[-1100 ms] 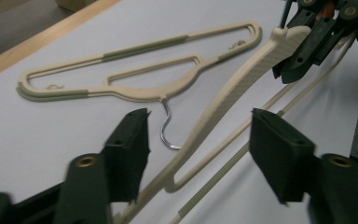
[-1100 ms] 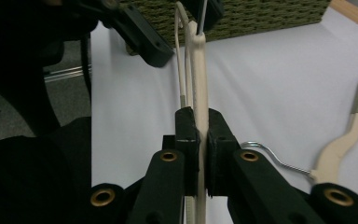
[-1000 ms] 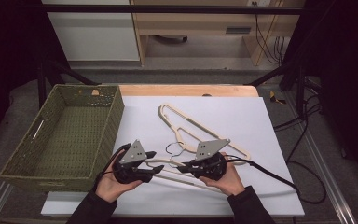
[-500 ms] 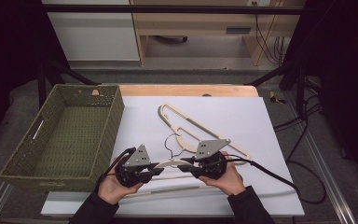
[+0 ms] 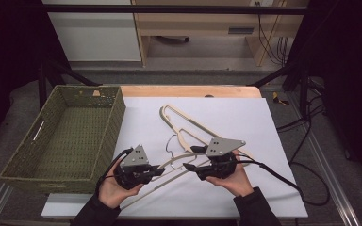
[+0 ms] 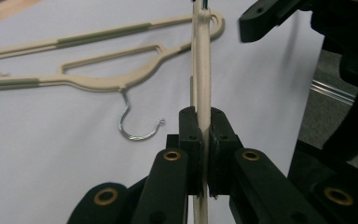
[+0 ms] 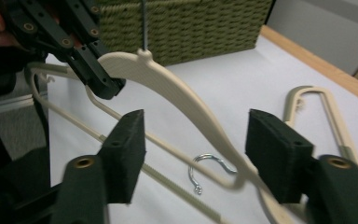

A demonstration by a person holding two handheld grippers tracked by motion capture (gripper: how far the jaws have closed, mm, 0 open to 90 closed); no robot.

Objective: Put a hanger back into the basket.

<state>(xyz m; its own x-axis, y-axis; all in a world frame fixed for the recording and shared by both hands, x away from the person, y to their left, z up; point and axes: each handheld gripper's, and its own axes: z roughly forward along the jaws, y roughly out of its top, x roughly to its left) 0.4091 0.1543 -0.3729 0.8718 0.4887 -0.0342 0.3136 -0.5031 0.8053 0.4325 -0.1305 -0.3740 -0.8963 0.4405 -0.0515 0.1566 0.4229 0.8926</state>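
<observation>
White table sheet [image 5: 264,122] lay under everything; green woven basket [image 5: 66,136] stood at its left edge. Two beige hangers [image 5: 184,127] lay overlapped mid-sheet, metal hook [image 6: 137,126] on paper. Third beige hanger [image 6: 201,70] was lifted near front edge, between both hands. Left gripper [image 5: 158,170] had just been closing; pads clamped tight on that hanger's arm. Right gripper [image 5: 187,157] had just been opening; pads [image 7: 126,149] stood apart, hanger's arm passing between them without contact.
</observation>
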